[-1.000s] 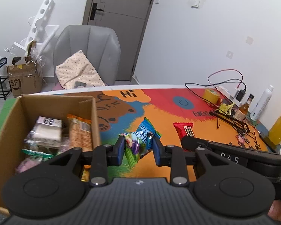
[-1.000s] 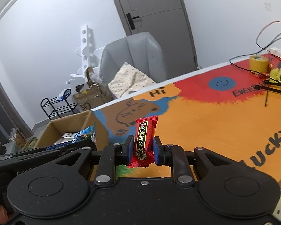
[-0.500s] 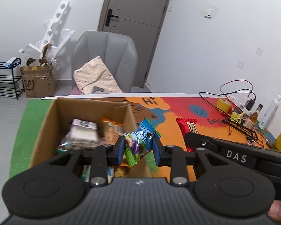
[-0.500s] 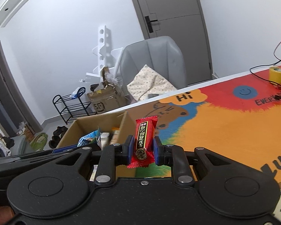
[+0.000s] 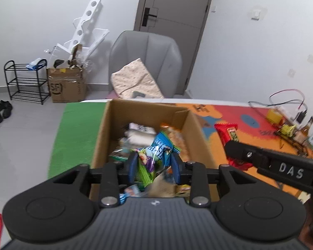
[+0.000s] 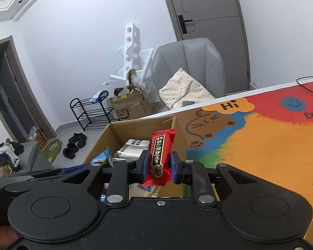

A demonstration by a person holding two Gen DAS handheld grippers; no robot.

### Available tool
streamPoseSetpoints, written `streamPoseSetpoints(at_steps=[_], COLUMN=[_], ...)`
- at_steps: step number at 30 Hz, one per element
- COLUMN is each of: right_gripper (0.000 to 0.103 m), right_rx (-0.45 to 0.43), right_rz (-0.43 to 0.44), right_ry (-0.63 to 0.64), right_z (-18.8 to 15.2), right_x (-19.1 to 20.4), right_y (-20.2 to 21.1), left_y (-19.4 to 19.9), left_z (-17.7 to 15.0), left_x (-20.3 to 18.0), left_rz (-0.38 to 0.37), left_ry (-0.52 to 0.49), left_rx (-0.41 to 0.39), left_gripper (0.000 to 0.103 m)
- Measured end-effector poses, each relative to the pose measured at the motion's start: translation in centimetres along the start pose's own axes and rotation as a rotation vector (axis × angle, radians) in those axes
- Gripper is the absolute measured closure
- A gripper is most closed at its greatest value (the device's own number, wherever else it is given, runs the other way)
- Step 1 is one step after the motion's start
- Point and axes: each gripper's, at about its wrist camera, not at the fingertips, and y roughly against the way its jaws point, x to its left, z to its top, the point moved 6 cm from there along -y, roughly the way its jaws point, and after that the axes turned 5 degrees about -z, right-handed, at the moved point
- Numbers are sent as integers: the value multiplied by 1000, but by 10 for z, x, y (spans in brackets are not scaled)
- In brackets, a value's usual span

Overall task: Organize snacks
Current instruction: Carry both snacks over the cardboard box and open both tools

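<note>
My left gripper (image 5: 154, 167) is shut on a blue and green snack packet (image 5: 154, 156) and holds it over the open cardboard box (image 5: 106, 129), which holds several snacks. My right gripper (image 6: 157, 169) is shut on a red snack bar (image 6: 159, 156) and holds it upright over the right part of the same box (image 6: 135, 125). The red bar (image 5: 228, 134) also shows in the left wrist view, held beside the box's right wall. The blue packet's tip (image 6: 103, 157) shows in the right wrist view.
The box stands at the left end of a colourful mat (image 6: 260, 137) on the table. A yellow tape roll (image 5: 274, 114), cables and bottles (image 5: 306, 127) lie at the table's far right. A grey chair (image 5: 146, 62) with a cushion stands behind the table.
Both grippers have moved left from above the mat to above the box, each still holding its snack.
</note>
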Motion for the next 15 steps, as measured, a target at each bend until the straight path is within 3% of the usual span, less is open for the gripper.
streamPoseSetpoints(at_steps=[2, 13, 15], right_gripper=[83, 82, 75], right_rx=[2, 23, 24], right_rz=[5, 26, 34], right_ry=[10, 56, 72], right_z=[-1, -6, -7], right_x=[7, 35, 37], right_y=[-1, -4, -5], left_y=[2, 20, 22], left_z=[-1, -1, -1], left_x=[6, 27, 28], left_rz=[33, 36, 38], left_ry=[-5, 22, 22], left_rx=[-1, -18, -23], left_gripper=[70, 63, 59])
